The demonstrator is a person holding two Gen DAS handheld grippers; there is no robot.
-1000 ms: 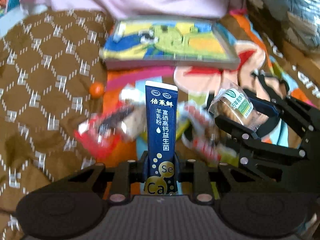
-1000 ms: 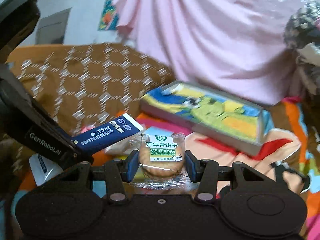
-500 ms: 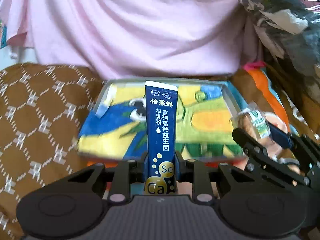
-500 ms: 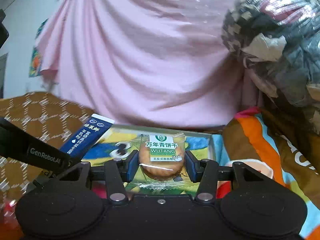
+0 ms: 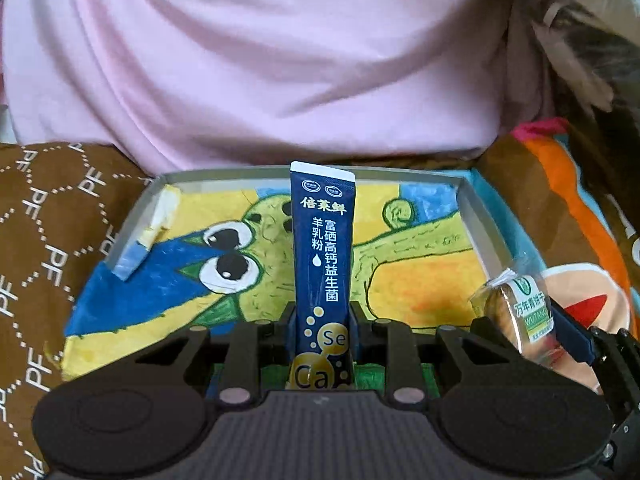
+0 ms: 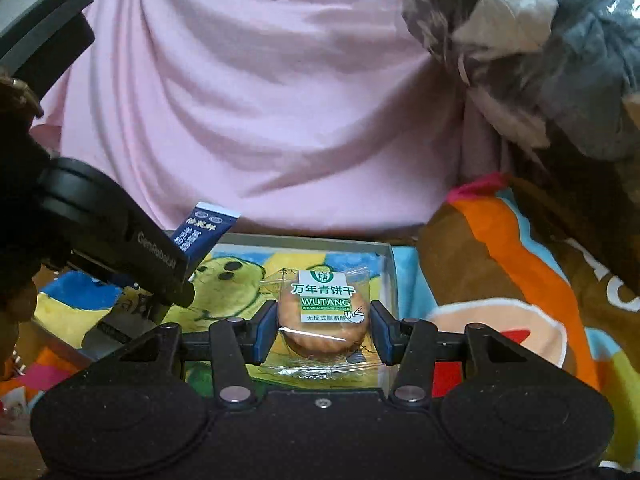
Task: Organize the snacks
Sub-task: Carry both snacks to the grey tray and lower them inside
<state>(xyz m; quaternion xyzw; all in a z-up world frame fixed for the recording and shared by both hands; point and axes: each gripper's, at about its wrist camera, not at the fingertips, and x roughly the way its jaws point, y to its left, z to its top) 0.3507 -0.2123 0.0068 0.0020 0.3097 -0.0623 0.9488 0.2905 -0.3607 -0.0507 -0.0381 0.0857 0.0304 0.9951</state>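
A dark blue stick sachet is clamped upright between the closed jaws of the left hand-held gripper, its white top edge reaching up to the far rim of a shallow grey tray. The tray's floor is covered by a painted picture of a green cartoon creature on blue and yellow. From the right wrist camera the same sachet is seen tilted, above the tray's left part. A round biscuit in a clear wrapper with a green and white label is gripped from both sides by the blue pads of the right hand-held gripper and is held over the right part of the tray. A pink cloth is draped behind the tray, a brown patterned cover lies to its left, and a colourful orange and brown fabric to its right.
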